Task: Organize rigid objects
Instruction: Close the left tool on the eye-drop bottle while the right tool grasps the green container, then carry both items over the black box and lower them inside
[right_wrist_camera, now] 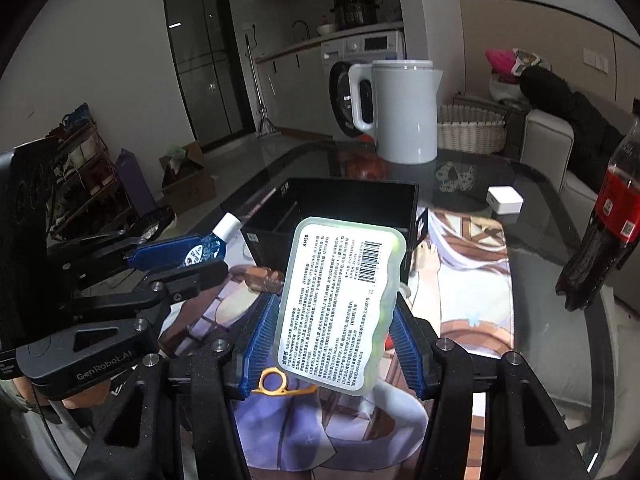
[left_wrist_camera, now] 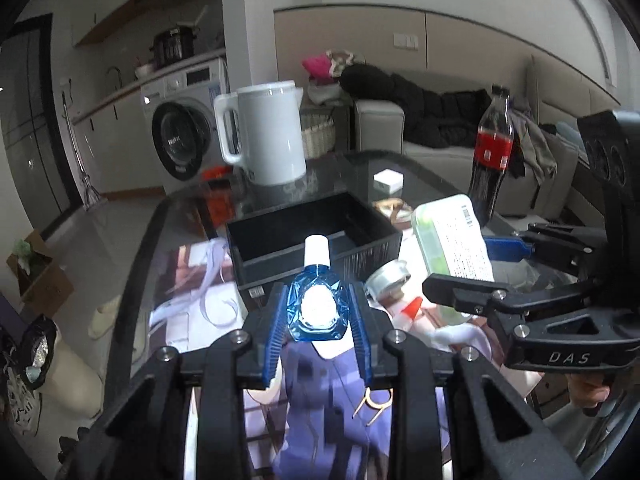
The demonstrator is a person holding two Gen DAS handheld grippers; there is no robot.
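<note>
Blue pads of the left hand-held gripper (left_wrist_camera: 318,316) are clamping a small blue bottle (left_wrist_camera: 317,304) above the worktop (left_wrist_camera: 180,216), while the right hand-held gripper (right_wrist_camera: 334,336) is gripping a labelled pale-green case (right_wrist_camera: 340,304) near the black box (right_wrist_camera: 352,204)

L gripper (left_wrist_camera: 318,316) clamps small blue bottle (left_wrist_camera: 317,307), white cap up, lifted off mat. Black box (left_wrist_camera: 316,236) just ahead. R gripper (left_wrist_camera: 476,268) to its right grips pale green case (left_wrist_camera: 450,240)
</note>
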